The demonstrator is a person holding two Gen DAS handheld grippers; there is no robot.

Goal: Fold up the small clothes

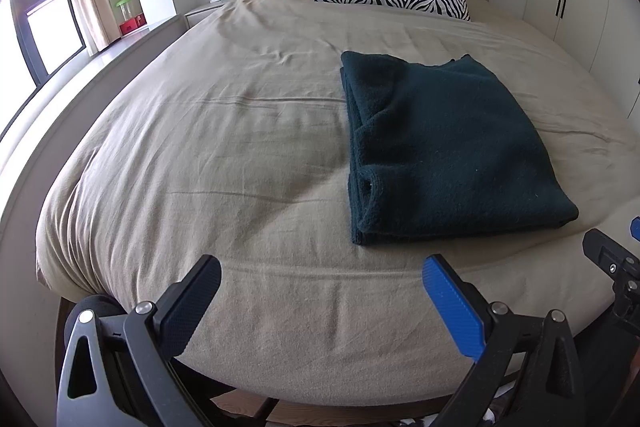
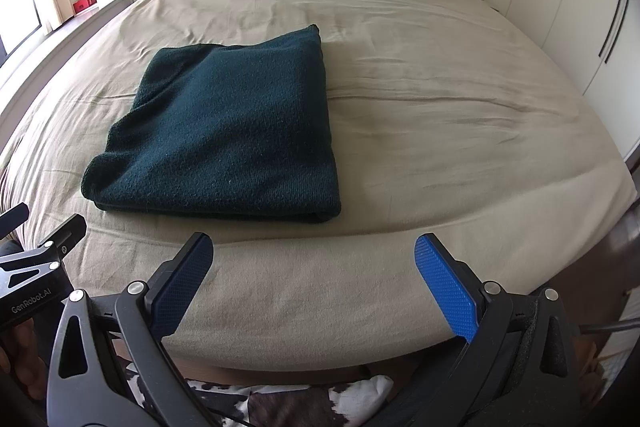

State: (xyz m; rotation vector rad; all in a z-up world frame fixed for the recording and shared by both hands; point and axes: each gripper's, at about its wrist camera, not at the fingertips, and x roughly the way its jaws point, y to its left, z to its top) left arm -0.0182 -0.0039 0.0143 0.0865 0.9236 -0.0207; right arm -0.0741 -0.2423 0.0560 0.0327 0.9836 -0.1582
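With the dark green garment (image 1: pixel 448 147) folded on the bed (image 1: pixel 240 155), I hold both tools, left (image 1: pixel 320 303) and right (image 2: pixel 316 283), spread and empty; it likely needs only tidying.

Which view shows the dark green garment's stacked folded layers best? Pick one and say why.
Left wrist view: the garment turns its left edge to the camera, where the layers and a hem loop show. The right wrist view shows the garment mostly as a smooth top, with only the near edge's layers visible.
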